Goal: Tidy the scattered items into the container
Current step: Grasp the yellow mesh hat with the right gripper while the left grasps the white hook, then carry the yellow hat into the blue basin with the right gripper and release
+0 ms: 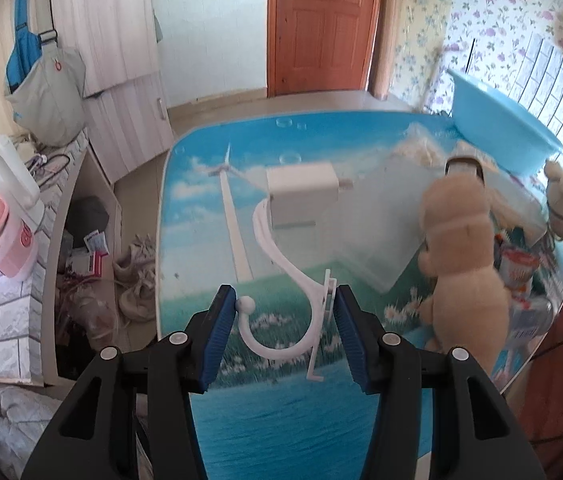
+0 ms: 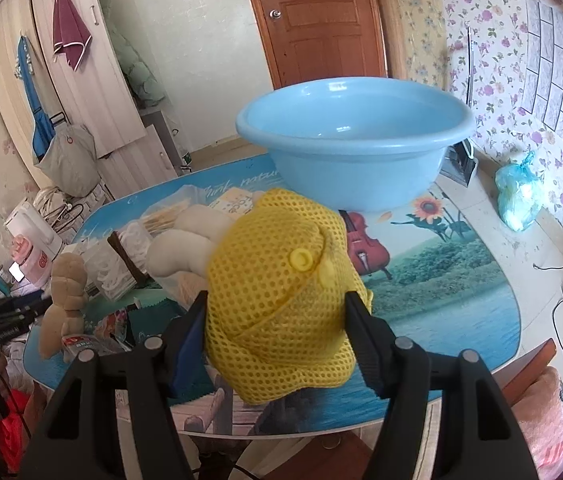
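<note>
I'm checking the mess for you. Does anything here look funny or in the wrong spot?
Yes. The blue basin is empty, so the beige plush toy and white hook lie loose on the table. The right gripper holds a yellow mesh toy.

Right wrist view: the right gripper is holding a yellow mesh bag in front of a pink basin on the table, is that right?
Not quite. The right wrist view shows the basin is light blue, not pink. The rest holds: the right gripper holds the yellow mesh bag in front of it, above the table.
</note>
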